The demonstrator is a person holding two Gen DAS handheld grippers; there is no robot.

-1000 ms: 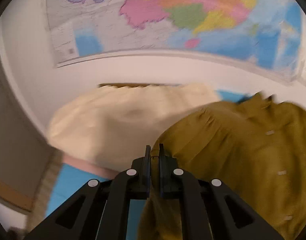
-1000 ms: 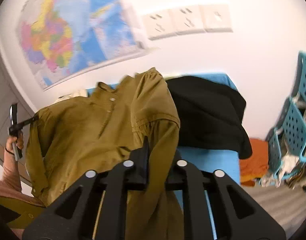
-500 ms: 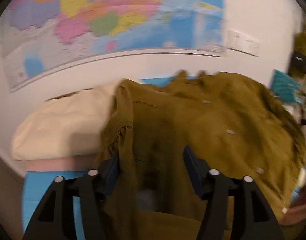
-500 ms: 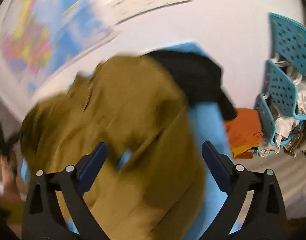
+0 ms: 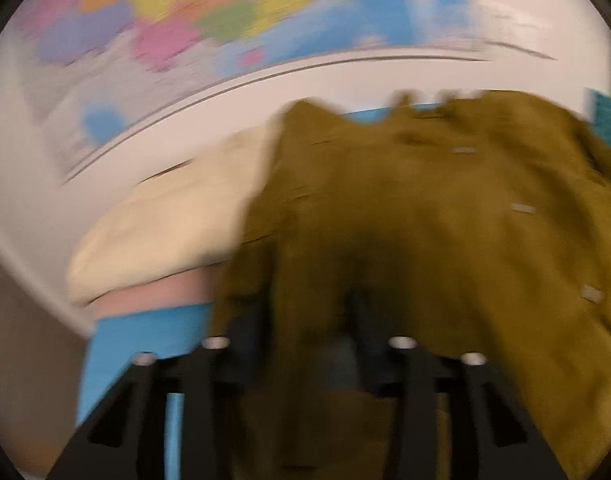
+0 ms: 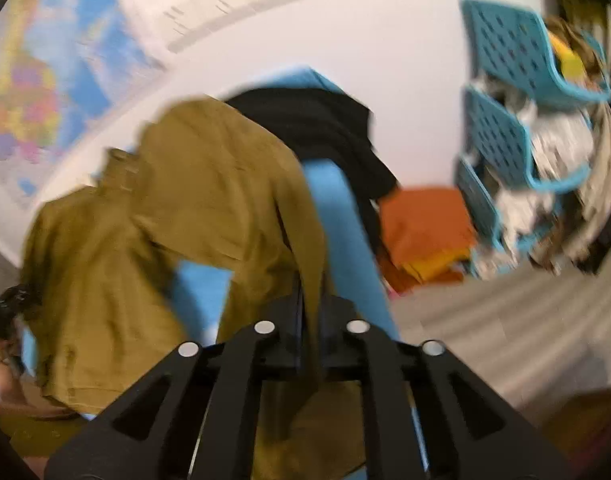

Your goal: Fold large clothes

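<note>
An olive-green button-up shirt (image 5: 425, 232) lies spread over the blue table (image 5: 145, 332), blurred by motion. My left gripper (image 5: 309, 328) stands with its jaws apart and shirt cloth draped over and between them. In the right wrist view the same shirt (image 6: 165, 208) hangs across the blue table (image 6: 341, 216), and my right gripper (image 6: 311, 300) is shut on a fold of its sleeve or edge. The other hand-held gripper (image 6: 1, 312) shows at the far left of that view.
A cream garment (image 5: 173, 232) on a pink one (image 5: 157, 292) lies left of the shirt. A black garment (image 6: 313, 120) lies at the table's far end. An orange cloth pile (image 6: 421, 232) and blue baskets (image 6: 513, 92) stand to the right. A wall map (image 5: 225, 12) hangs behind.
My left gripper opened from its pinch on the shirt and stays open with cloth over it. My right gripper opened half a second ago and is now shut on the shirt again.
</note>
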